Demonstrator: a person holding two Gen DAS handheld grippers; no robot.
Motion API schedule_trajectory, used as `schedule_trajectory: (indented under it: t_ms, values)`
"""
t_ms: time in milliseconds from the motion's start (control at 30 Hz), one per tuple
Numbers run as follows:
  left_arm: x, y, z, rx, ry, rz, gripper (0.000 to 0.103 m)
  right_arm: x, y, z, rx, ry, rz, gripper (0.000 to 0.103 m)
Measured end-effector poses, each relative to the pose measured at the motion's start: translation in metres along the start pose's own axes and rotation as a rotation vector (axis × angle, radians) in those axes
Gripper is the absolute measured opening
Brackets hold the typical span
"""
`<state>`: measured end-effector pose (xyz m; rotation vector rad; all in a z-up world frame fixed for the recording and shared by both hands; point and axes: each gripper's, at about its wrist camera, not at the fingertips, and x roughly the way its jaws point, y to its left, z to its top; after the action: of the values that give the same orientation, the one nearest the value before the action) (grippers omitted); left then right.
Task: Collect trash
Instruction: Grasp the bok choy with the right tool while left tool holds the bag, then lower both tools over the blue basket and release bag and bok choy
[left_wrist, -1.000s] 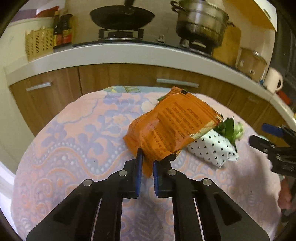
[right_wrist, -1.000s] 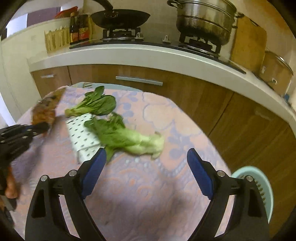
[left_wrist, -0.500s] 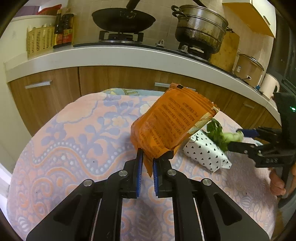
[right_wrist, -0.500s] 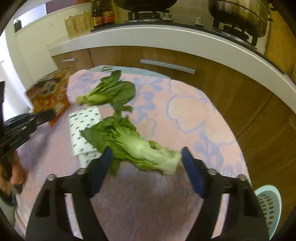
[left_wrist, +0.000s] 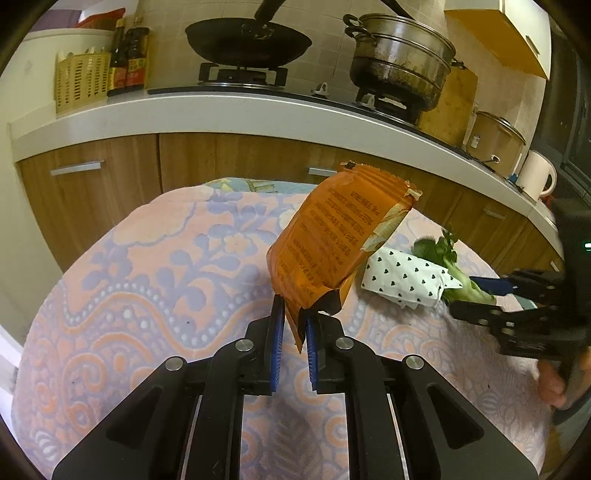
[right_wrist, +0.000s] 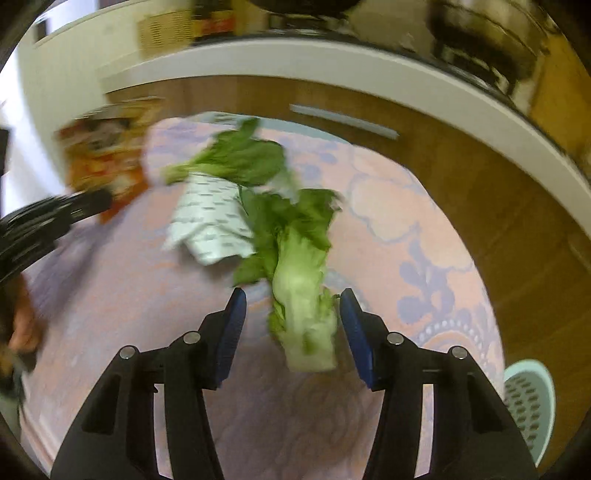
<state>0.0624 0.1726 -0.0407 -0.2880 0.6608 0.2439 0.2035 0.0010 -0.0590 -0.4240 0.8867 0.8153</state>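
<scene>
Left gripper (left_wrist: 291, 325) pinches the lower corner of the orange snack wrapper (left_wrist: 340, 236), held above the table (left_wrist: 147, 295), long axis tilting up and rightward. Right gripper (right_wrist: 291, 325), jaws apart, straddles the bok choy (right_wrist: 299, 280); stem end toward camera.

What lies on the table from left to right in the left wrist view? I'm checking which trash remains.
Orange snack bag held in the left gripper → heart-print paper wrapper → leafy green stalk → right gripper.
</scene>
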Motion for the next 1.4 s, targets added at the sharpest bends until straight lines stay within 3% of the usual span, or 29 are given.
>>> schedule_trajectory:
  t_ms: [67,100,133,267,400,767,967,1400]
  values:
    - [-0.001,-0.001,0.0,0.005,-0.004,0.001,0.01,0.003,-0.003,-0.002,0.041,-0.032,-0.001,0.047]
    - [-0.001,-0.002,0.0,0.009,-0.004,0.001,0.01,0.002,-0.003,-0.003,0.049,-0.039,-0.015,0.032]
    - [-0.001,-0.003,0.0,0.014,-0.007,0.0,0.01,0.001,-0.003,-0.004,0.052,-0.044,-0.038,0.03]
    - [-0.007,-0.009,-0.001,0.037,-0.036,-0.015,0.009,-0.016,-0.007,-0.017,0.071,-0.069,-0.06,0.028]
    - [-0.02,-0.031,-0.004,0.086,-0.049,-0.101,0.007,-0.048,-0.017,-0.037,0.116,-0.116,-0.073,0.028]
    - [-0.063,-0.142,-0.005,0.247,-0.057,-0.319,0.005,-0.149,-0.088,-0.108,0.274,-0.236,-0.178,0.028]
    - [-0.054,-0.215,-0.013,0.353,-0.017,-0.378,0.005,-0.179,-0.135,-0.155,0.404,-0.273,-0.214,0.028]
    - [0.002,-0.323,-0.03,0.467,0.099,-0.429,0.005,-0.18,-0.196,-0.215,0.596,-0.239,-0.298,0.028]
